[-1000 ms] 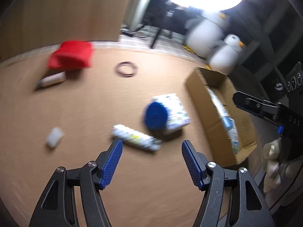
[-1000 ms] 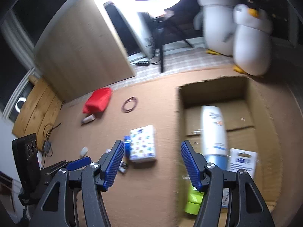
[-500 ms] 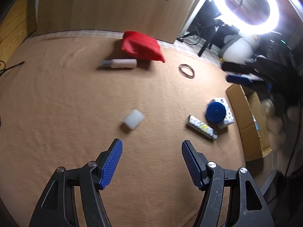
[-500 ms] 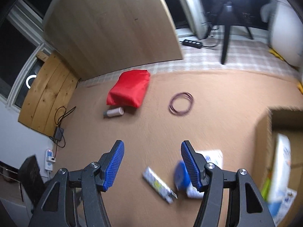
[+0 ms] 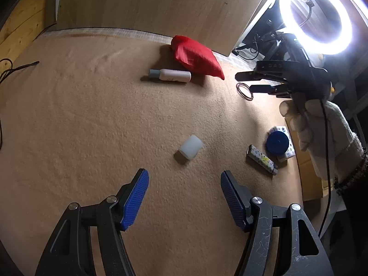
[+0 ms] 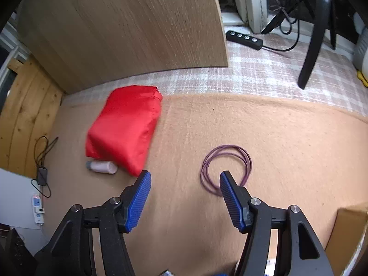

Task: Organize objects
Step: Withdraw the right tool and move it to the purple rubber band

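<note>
- The left gripper (image 5: pixel 184 197) points down at a tan carpet (image 5: pixel 92 126) on the floor; its blue fingers (image 5: pixel 135 197) are spread and nothing is between them.
- A small white cap (image 5: pixel 191 147) lies on its side on the carpet just in front of the left gripper, apart from both fingers.
- Farther back, a white bottle with a grey cap (image 5: pixel 171 75) lies flat, just beside a red bag (image 5: pixel 196 57).
- To the right lie a patterned tube (image 5: pixel 262 159), a blue round lid (image 5: pixel 277 142) and a white patterned pack (image 5: pixel 286 142); the lid lies against the pack.
- The right gripper (image 6: pixel 185 197) hangs low over the carpet, its fingers also spread and empty.
- A purple wire loop (image 6: pixel 226 169) lies flat on the carpet, and the right finger stands in front of its near edge; I cannot tell if they touch.
- In the right wrist view, the red bag lies to the left of the loop, with the white bottle at its near corner.
- A gloved hand (image 5: pixel 322 133) holds the right gripper in the left wrist view.
- The corner of a cardboard box (image 6: pixel 349 230) shows at the lower right.
- A ring light (image 5: pixel 316 15) shines behind the carpet.
</note>
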The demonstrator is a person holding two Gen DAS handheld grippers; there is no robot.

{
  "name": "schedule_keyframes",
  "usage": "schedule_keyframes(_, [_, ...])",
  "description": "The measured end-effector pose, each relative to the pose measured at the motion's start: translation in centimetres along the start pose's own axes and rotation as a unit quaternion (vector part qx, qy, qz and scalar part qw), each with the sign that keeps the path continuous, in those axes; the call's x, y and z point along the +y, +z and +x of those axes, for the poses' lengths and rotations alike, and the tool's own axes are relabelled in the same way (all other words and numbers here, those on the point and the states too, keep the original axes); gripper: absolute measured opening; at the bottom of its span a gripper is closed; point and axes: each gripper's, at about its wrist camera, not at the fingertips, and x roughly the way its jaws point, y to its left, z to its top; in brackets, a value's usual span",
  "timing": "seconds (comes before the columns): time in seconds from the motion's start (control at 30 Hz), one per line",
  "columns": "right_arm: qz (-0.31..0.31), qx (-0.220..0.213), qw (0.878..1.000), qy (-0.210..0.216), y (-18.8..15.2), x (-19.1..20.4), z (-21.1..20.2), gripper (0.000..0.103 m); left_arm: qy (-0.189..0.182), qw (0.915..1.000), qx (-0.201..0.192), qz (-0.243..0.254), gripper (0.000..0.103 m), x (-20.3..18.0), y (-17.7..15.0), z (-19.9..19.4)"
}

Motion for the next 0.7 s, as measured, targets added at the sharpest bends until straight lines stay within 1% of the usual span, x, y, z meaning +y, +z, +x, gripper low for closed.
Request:
schedule_keyframes(0.27, [-0.024,0.029,0.999,-0.019,0.4,0.1,2.1,0.056,-0.005,1.0000,0.004,-0.007,0.069,0.2,0.1,0.8])
schedule_keyframes(0.43, [-0.035,0.062,0.997,0.014,-0.4,0.5,2.1,0.056,-0.009,0.9999,0.004,-0.011,0.069,0.2,0.3,1.0])
schedule_keyframes(0.7, [-0.051,0.081,0.994,0.048,-3.1,2.3,1.8,0.056,-0.013,0.9998,0.008,-0.009,0.069,0.0,0.2,1.3])
